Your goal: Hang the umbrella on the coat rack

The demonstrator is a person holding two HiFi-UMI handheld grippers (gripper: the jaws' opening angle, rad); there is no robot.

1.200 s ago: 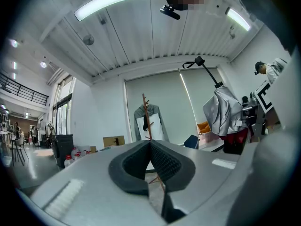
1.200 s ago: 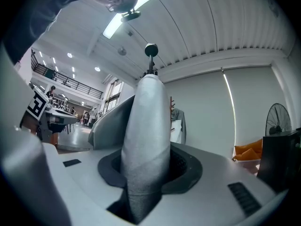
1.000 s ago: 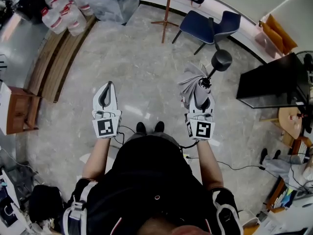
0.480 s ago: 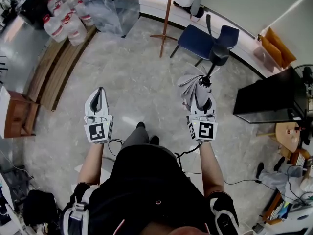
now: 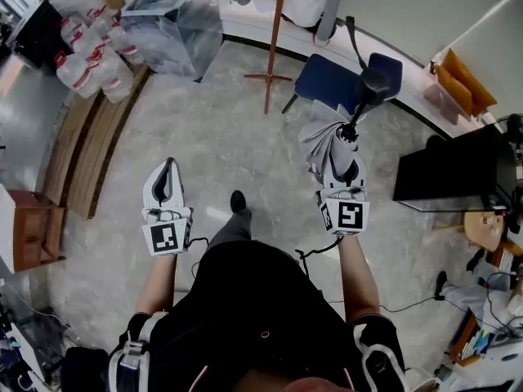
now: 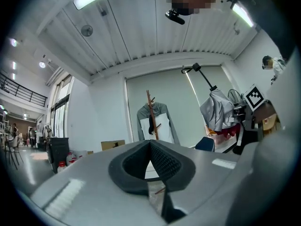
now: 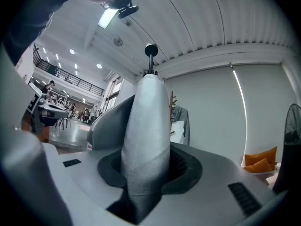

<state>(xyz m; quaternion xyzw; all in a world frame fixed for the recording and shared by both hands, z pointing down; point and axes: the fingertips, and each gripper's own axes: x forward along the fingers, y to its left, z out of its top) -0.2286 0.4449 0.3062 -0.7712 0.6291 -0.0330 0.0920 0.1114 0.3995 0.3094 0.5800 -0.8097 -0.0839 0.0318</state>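
Tightly, the dark pads (image 7: 184,167) of the right gripper (image 5: 343,163) press on both sides of the folded grey umbrella (image 7: 145,135), which fills the gap between them and stands up out of the jaws along their length. Its loose fabric bunches out past the jaw tips on the left in the head view, and beyond that a thin black shaft ends in a round black handle (image 5: 373,82), which sits over the edge of a blue chair (image 5: 327,76) on the floor. The left gripper (image 5: 169,168) holds nothing: in the left gripper view its ribbed pads (image 6: 164,161) meet at the tips, with only a narrow slit lower down. Both grippers point level and forward, side by side and well apart, each on a bare forearm of the person, whose one shoe (image 5: 238,201) shows on the pale stone floor (image 5: 221,137) between them. Ahead and between the two grippers stands the wooden coat rack (image 5: 274,35), its pole rising from a crossed base, just to the left of the chair. In the left gripper view a grey and white garment (image 6: 162,121) hangs on it against the wall. Farther left lie a clear plastic bag (image 5: 167,23) and a cluster of water bottles (image 5: 86,60), with a long wooden bench (image 5: 78,149) below them. A black desk (image 5: 453,170) stands to the right.
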